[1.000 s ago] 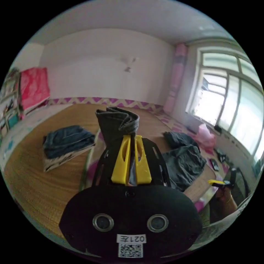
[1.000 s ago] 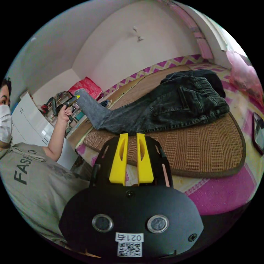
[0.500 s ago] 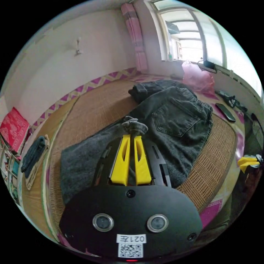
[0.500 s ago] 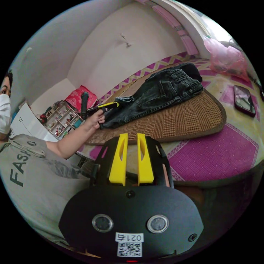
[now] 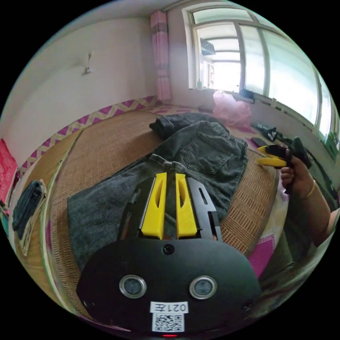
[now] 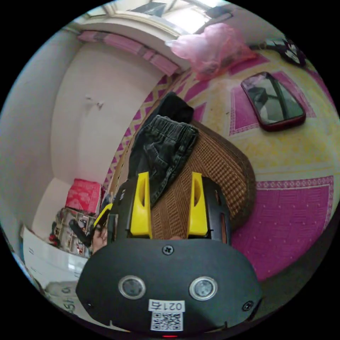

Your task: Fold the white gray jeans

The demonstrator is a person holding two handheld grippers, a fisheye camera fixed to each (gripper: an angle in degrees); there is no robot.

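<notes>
Jeans (image 5: 198, 156): dark gray pair lying on woven mat (image 5: 106, 148), waistband toward far side by window, leg end folded back toward seat; hem bunch (image 5: 166, 163) lies just past L tool's tips.
Jeans edges: near fold edge runs close to mat's near border; right side stops short of mat's curved right rim, bare weave strip between.
L gripper (image 5: 169, 177): over folded leg, jaws a narrow gap apart w/ gray cloth showing in the gap; can't tell if pads pinch it or sit loose.
R gripper (image 6: 169, 177): jaws spread wide, nothing between; under them bare mat (image 6: 212, 166) and jeans' waist end (image 6: 159, 148) at left jaw. In left gripper view same tool (image 5: 271, 156) held in a hand (image 5: 295, 177) off mat's right rim, apart from jeans.
Open room: wide bare mat left and far-left of jeans; bare corner of mat right of waistband.
Off mat: pink/yellow bedcover (image 6: 290, 212) beyond rim; phone (image 6: 272, 101) lying flat on it, well apart from jeans; pink bag (image 5: 230, 108) far, by window.
Other clothes: dark garment (image 5: 170, 124) touching far end of waistband; folded denim stack (image 5: 28, 205) at far left edge.
</notes>
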